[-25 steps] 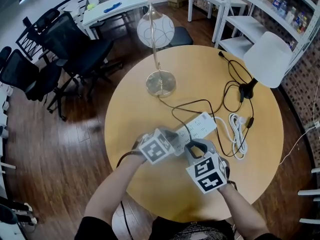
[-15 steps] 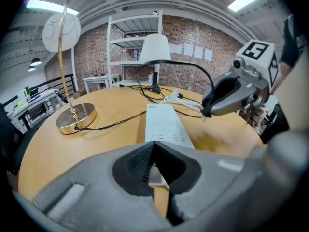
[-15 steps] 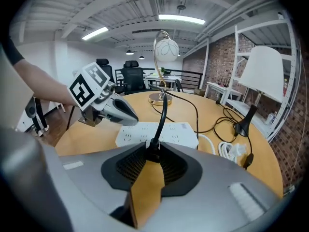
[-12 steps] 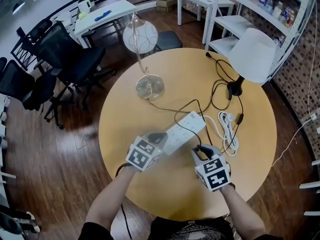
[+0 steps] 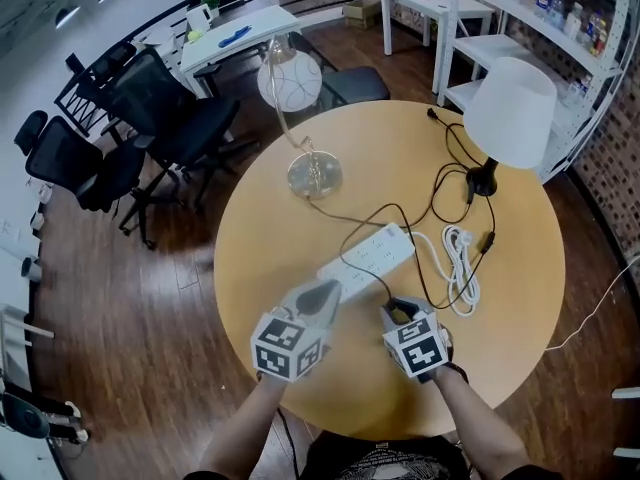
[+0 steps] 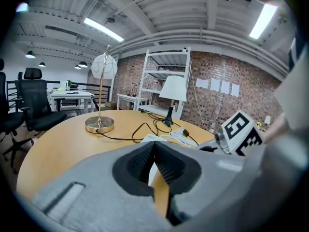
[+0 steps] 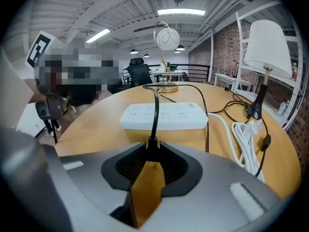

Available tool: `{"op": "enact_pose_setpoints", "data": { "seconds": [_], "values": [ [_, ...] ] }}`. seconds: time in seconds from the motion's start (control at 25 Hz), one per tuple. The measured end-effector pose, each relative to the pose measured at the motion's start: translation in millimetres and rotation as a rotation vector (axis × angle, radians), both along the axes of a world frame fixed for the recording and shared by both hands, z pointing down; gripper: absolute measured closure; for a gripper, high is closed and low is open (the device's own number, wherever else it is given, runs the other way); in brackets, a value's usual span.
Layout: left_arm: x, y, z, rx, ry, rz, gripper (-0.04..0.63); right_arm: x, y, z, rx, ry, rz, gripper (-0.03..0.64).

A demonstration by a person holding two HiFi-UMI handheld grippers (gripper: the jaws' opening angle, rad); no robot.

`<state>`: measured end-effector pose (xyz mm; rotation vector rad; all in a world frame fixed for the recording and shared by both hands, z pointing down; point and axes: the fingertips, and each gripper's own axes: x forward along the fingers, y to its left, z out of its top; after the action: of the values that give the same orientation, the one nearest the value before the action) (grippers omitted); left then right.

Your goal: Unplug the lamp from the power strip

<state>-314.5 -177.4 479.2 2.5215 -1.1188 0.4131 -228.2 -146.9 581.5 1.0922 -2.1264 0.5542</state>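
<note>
The black plug (image 7: 152, 149) of the gold lamp with a round glass ball (image 5: 314, 176) is out of the long white power strip (image 5: 368, 258) and sits just in front of it. The right tool (image 5: 400, 310) pinches the plug, and its jaws have just been opening a little. The left tool (image 5: 322, 294) is clenched on nothing, above the round wooden surface (image 5: 270, 248).

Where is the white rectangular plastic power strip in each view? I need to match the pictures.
Head view: white power strip near the middle, lying diagonally.
Left gripper view: only a sliver, just below centre.
Right gripper view: centre, broadside, in full.
Shared landmark: white conical lampshade, right of the strip in every view.
</note>
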Motion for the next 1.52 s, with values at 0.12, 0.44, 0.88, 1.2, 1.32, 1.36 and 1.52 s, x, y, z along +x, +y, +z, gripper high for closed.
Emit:
{"op": "enact_pose_setpoints", "data": {
  "seconds": [0.12,0.44,0.88,1.2,1.32,1.36,1.52],
  "values": [
    [4.0,15.9,-11.6,0.008,0.029,-0.043,0.592,-1.8,7.4,6.1,-0.019,-0.015,-0.041,0.524],
    [23.8,50.5,-25.2,0.024,0.067,-0.135,0.592,1.6,15.2,-22.7,0.049,-0.105,-0.075,0.522],
    [71.4,99.6,-37.8,0.070,0.067,-0.285,0.592,38.9,53.2,-104.2,0.190,-0.257,-0.056,0.614],
    [105.3,132.3,-50.7,0.112,0.040,-0.415,0.592,64.5,94.9,-147.3,0.261,-0.332,-0.112,0.615],
    [117.6,143.2,-54.2,0.124,0.045,-0.451,0.592,72.1,109.0,-158.9,0.287,-0.345,-0.139,0.615],
    [122.1,146.7,-55.9,0.129,0.043,-0.457,0.592,74.5,112.7,-162.5,0.294,-0.349,-0.146,0.615],
    [137.0,159.6,-63.2,0.155,0.027,-0.463,0.592,81.1,124.7,-169.4,0.313,-0.363,-0.167,0.615]
  ]
}}
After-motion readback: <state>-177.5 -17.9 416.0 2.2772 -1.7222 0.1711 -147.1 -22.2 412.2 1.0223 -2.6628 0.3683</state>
